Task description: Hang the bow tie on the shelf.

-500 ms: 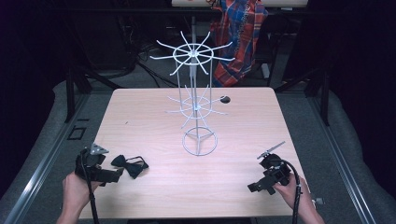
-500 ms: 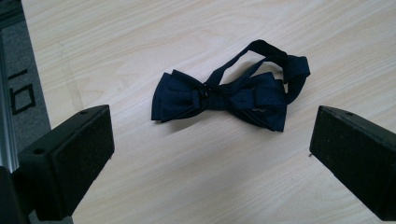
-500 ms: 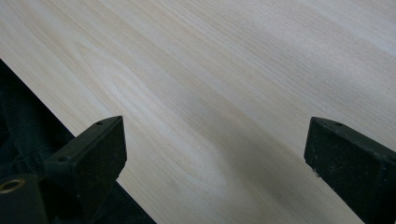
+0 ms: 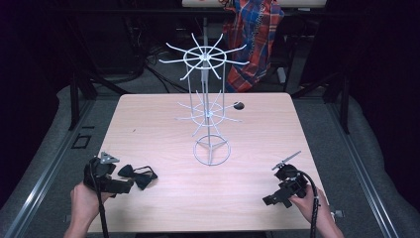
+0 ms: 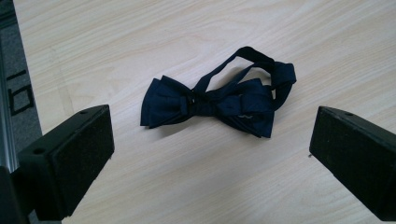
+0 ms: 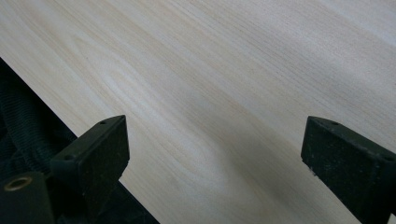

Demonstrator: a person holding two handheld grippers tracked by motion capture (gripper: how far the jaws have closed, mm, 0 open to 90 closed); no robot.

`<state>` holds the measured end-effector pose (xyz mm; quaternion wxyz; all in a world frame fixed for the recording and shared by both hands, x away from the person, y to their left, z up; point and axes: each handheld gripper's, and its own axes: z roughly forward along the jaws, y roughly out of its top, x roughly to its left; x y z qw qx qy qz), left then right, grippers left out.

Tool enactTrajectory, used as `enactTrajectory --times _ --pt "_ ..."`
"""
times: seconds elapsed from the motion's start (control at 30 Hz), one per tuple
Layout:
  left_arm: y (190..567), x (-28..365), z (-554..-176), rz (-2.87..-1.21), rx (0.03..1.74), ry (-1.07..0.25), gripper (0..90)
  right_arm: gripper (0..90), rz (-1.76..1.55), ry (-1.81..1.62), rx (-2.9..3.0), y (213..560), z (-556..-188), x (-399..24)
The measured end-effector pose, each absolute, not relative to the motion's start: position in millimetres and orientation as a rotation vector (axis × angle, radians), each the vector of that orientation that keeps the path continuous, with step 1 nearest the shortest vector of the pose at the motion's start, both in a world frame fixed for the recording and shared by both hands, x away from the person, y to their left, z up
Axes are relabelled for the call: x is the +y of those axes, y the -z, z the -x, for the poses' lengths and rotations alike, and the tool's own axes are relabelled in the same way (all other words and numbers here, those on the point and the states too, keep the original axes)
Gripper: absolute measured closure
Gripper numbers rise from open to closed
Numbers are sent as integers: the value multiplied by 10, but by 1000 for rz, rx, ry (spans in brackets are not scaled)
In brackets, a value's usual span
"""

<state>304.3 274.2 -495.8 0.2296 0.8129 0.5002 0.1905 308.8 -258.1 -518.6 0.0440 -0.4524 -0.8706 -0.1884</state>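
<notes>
Bow tie: a dark navy bow tie (image 5: 212, 103) is seen lying flat on the pale wooden table (image 4: 163, 124), at lower left of the high view, its strap looped behind the bow.
Handling: judged light, soft and limp; the fabric would likely fold and sag when lifted, and the thin strap may dangle and snag on wire.
Where to hold: the centre knot is judged the firmest purchase; a wing alone would probably crumple.
Left gripper: the left gripper (image 4: 130, 178) is held just beside the tie, jaws spread wide with the tie lying ahead between them, untouched by either pad.
Right gripper: the right gripper (image 4: 271, 199) is seen at lower right of the high view, jaws apart over bare wood, nothing between them.
Display stand: a white wire carousel stand (image 4: 208, 106) is set at mid-table, well apart from the tie.
Against the earlier frame: no clear shift is seen; tie, stand and both grippers are placed as they were half a second before.
</notes>
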Motion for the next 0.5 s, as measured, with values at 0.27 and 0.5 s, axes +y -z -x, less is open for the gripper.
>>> enactTrajectory --times 0.27,0.5 --pt "4977 2667 -3052 -2265 1375 -535 2 76 1388 575 -2653 5194 -3088 -2574" --pt "5004 2563 -3071 -2292 1356 -525 2 77 1387 575 -2649 5198 -3088 -2568"
